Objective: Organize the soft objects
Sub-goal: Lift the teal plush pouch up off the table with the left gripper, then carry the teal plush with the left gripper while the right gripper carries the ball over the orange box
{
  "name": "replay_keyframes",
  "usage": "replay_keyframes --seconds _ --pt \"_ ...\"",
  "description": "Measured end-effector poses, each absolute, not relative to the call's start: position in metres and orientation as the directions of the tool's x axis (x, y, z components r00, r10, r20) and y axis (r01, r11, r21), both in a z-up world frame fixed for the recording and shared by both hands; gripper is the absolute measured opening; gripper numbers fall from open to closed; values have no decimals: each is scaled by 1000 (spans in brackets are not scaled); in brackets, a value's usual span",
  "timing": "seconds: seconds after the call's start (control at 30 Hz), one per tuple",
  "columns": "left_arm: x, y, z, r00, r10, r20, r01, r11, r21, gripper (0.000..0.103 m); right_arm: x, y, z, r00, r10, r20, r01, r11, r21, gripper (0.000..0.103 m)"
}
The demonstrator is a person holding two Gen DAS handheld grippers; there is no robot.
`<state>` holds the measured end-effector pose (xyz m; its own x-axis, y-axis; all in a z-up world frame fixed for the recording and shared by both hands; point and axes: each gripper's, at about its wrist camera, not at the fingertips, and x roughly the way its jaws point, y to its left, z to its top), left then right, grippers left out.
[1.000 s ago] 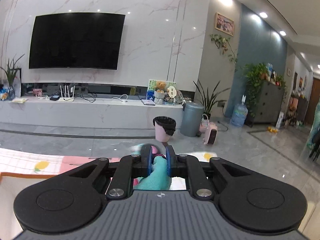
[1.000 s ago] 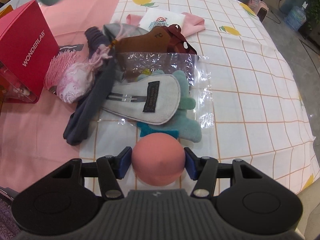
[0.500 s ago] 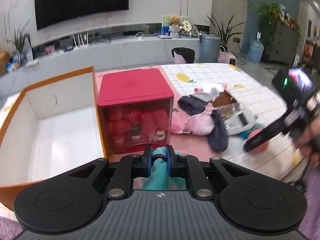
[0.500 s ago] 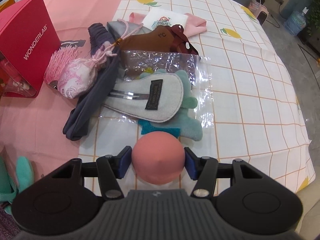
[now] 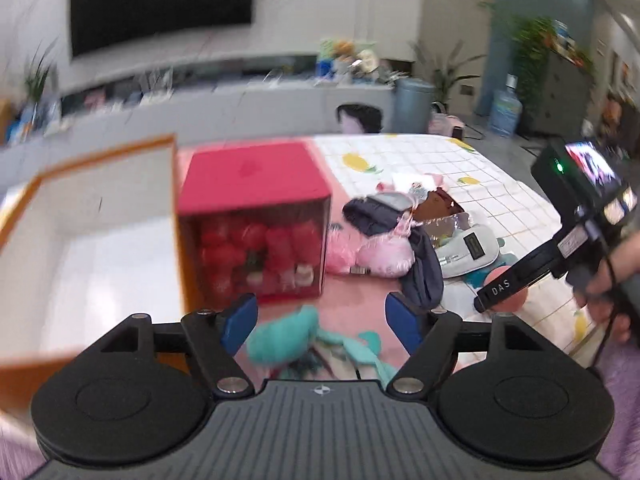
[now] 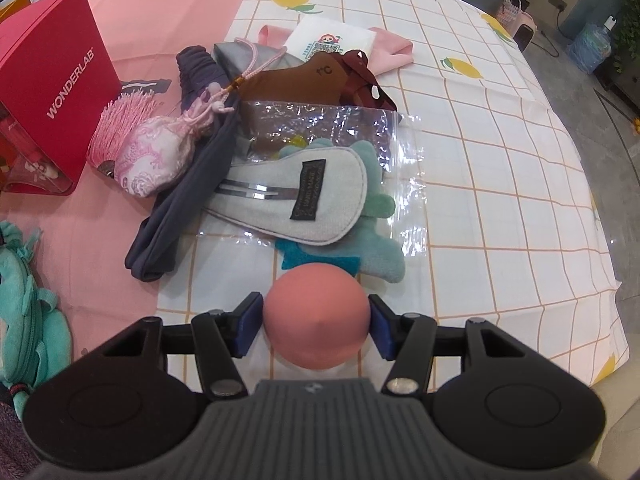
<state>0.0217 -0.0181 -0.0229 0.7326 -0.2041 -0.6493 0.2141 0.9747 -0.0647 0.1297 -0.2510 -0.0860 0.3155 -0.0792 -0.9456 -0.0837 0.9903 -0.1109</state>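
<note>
Table: covered in a pink and lemon-check cloth; carries every item below.

White tray with orange rim: left of the red box, nothing visible inside.

Red box: landmark for this entry; lettered WONDERLAB, clear front, red contents.

Soft pile: right of the red box; holds a navy band, pink tasselled pouch, grey felt case, brown piece, clear bag and blue-green felt shapes.

Teal plush: lies loose on the pink cloth in front of the red box, near the table edge. Half a second ago it was pinched in the left gripper; now it is dropped. Judged: released short of the tray, so this item likely still needs placing.

Left gripper: jaws spread wide, holding nothing, above the teal plush.

Right gripper: right of the red box, in front of the pile; pads pressed to both sides of the coral ball, unchanged.
</note>
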Motion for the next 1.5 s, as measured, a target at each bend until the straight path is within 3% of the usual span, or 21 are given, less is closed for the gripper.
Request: replay_keyframes --seconds 0.17,0.3,0.4,0.57,0.8,1.03,1.23,1.5 --pt "2 -19 -36 678 -188 -711 115 982 -150 92 130 -250 -86 316 -86 -945 -85 989 -119 56" --pt "-10 -31 -57 694 -35 -719 -43 995 -89 93 129 -250 -85 315 -88 -945 -87 989 -121 56" --pt "-7 -37 -67 690 -5 -724 -57 996 -62 95 127 -248 -85 316 -92 -944 -97 987 -129 57" --pt "13 -39 -79 661 -25 -750 -101 987 -122 103 127 -246 -85 320 -97 -942 -108 985 -138 57" --pt "30 -50 -93 644 31 -764 -116 992 -57 103 127 -246 -85 323 -92 -942 -111 985 -134 57" --pt "28 -43 -100 643 -10 -766 -72 995 -73 103 126 -243 -85 328 -95 -940 -119 983 -141 57" --pt "18 -34 -90 641 -58 -766 -57 991 -123 101 125 -244 -83 336 -101 -936 -113 983 -147 51" --pt "-4 -32 -62 689 -169 -705 40 980 -196 100 115 -240 -63 397 -102 -912 -81 986 -145 50"
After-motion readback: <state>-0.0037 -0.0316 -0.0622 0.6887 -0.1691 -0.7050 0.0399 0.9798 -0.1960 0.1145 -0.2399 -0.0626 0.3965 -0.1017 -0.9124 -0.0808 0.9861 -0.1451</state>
